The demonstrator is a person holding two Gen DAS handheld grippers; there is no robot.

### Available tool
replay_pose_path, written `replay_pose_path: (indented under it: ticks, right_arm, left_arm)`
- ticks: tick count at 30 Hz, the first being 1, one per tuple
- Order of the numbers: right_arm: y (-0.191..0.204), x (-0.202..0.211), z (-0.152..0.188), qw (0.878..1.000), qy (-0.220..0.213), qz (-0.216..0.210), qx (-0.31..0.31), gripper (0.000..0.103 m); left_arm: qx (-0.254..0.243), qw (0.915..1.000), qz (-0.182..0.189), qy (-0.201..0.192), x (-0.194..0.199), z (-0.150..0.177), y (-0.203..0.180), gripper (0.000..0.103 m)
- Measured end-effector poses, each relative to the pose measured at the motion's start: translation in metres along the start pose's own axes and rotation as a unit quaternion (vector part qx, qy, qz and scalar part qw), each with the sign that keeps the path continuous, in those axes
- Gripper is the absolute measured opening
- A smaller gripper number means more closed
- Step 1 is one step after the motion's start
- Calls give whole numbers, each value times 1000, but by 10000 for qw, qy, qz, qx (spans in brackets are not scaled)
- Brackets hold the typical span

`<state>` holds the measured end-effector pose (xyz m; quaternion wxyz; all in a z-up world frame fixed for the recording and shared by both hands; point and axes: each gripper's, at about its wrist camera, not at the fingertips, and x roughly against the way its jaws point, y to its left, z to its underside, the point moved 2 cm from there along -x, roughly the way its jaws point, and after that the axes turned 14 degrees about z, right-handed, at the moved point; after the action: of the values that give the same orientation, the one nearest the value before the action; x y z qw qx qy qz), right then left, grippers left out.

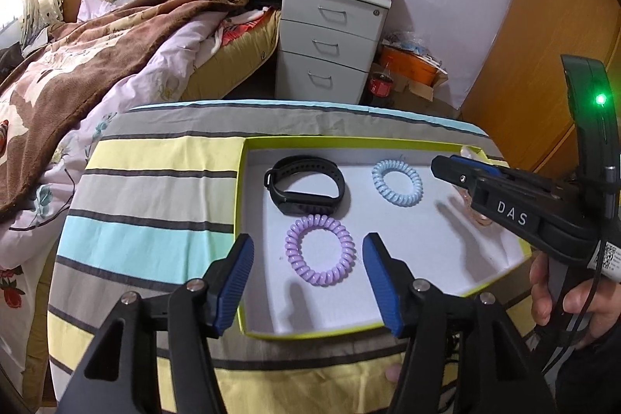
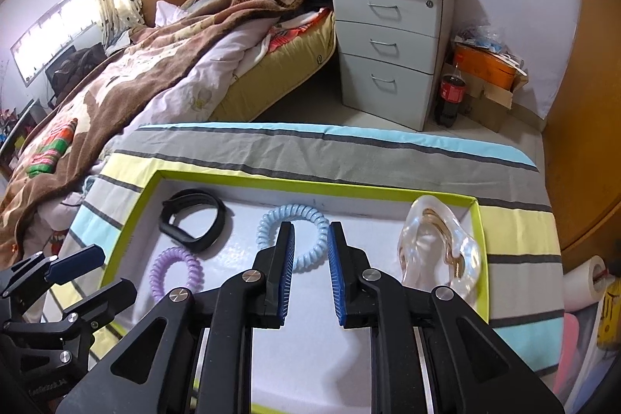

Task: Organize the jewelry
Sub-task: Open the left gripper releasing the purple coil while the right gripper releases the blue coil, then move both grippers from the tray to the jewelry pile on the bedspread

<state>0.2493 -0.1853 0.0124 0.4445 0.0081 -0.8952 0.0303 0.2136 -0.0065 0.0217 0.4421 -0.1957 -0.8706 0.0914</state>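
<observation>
Striped cloth (image 1: 155,189) over the table, green-rimmed tray (image 1: 349,141) on it beside an unmade bed (image 1: 116,37) and grey drawers (image 1: 330,37). In the tray: black band (image 1: 306,187), blue coil (image 1: 397,182), purple coil (image 1: 320,250), clear hair claw (image 2: 442,251). Left gripper (image 1: 308,258) spread above the purple coil, empty; right gripper (image 2: 310,239) narrowly parted, pinching nothing.

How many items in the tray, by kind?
Coil hair ties: 2, purple and light blue
Black wristband: 1
Clear hair claw clip: 1
Total: 4, all inside the green-rimmed tray
</observation>
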Motion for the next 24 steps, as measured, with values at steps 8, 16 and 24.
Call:
replay_pose_path:
  ticks: [8, 16, 24]
  right_arm:
    - [-2, 32, 12, 9997, -185, -104, -86, 18]
    - [-12, 64, 42, 9987, -378, -289, -176, 38]
    - [-29, 75, 82, 9989, -329, -167, -294, 38]
  left_arm:
    - [-29, 9998, 45, -188, 27, 10, -7, 63]
    - [-6, 9987, 180, -485, 60, 30, -5, 72]
    - [28, 9983, 127, -565, 75, 65, 9, 78]
